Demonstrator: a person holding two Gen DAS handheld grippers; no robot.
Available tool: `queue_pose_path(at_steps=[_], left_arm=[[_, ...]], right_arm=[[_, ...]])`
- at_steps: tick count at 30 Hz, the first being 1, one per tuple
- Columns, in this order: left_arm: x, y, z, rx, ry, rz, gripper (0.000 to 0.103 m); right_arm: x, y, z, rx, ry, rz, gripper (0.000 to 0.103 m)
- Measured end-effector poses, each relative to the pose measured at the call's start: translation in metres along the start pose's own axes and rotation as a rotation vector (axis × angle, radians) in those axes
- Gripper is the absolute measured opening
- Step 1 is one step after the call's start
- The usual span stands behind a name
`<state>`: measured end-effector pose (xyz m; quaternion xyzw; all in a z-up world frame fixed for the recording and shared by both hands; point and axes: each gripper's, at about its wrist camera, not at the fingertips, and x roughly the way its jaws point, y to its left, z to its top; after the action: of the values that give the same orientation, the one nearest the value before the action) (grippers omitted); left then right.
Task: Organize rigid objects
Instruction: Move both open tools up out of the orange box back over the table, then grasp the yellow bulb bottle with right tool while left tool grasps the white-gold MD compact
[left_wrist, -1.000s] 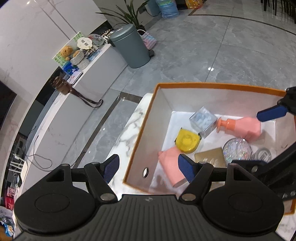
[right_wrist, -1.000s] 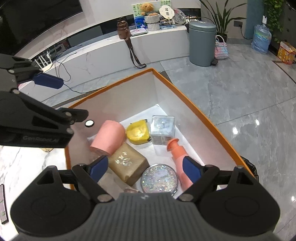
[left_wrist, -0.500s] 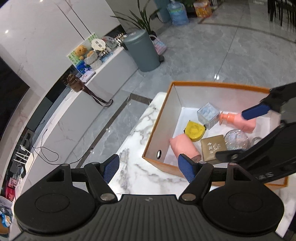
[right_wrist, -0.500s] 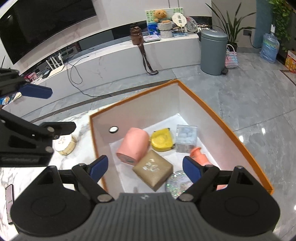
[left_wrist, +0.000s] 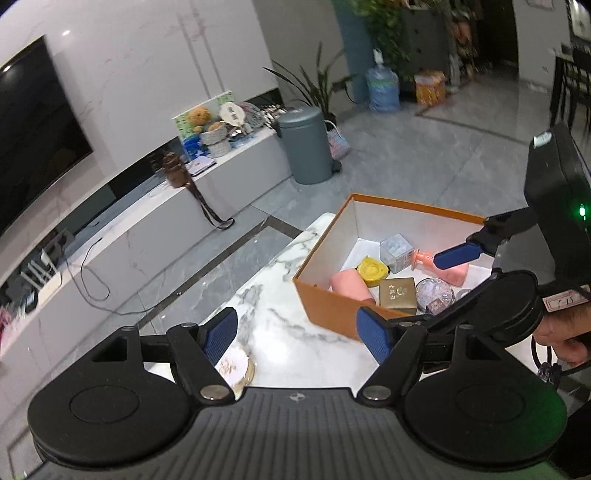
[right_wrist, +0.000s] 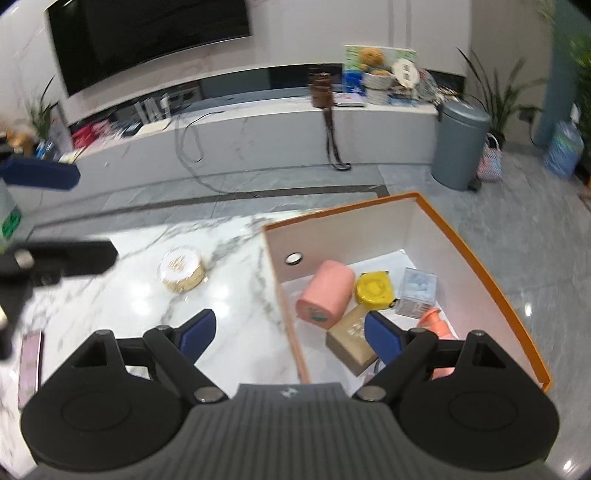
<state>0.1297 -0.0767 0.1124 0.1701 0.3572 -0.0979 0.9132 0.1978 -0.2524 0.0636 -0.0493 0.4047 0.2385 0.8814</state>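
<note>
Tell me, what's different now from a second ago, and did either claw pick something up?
Both claws pulled back and up from the orange box: a second ago they hung right over it, now more of the marble table shows, including a round gold tin. The left gripper and right gripper stay open and empty. Nothing was grabbed or released; the things in the box lie as before.

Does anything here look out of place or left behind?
Yes: a round cream-coloured tin sits alone on the white marble table, outside the orange-rimmed box that holds everything else. Nothing looks spilled or broken.
</note>
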Motion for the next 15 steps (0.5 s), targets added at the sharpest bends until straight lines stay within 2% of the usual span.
queue_pose_path(at_steps=[6,11,15], left_arm=[[-0.022,0.018,-0.045,-0.086,-0.035,0.021,0.089],[-0.017,0.026,-0.085,-0.113,-0.025,0.049,0.089],[-0.002,0.034,-0.111,-0.136,0.015,0.041,0.089]], right_arm=[[-0.013,0.030,-0.017,-0.121,-0.010,0.008,0.086],[-0.014,0.050,-0.033,-0.202,-0.004,0.038,0.086],[-0.003,0.062,-0.050,-0.279,0.019,0.068,0.086]])
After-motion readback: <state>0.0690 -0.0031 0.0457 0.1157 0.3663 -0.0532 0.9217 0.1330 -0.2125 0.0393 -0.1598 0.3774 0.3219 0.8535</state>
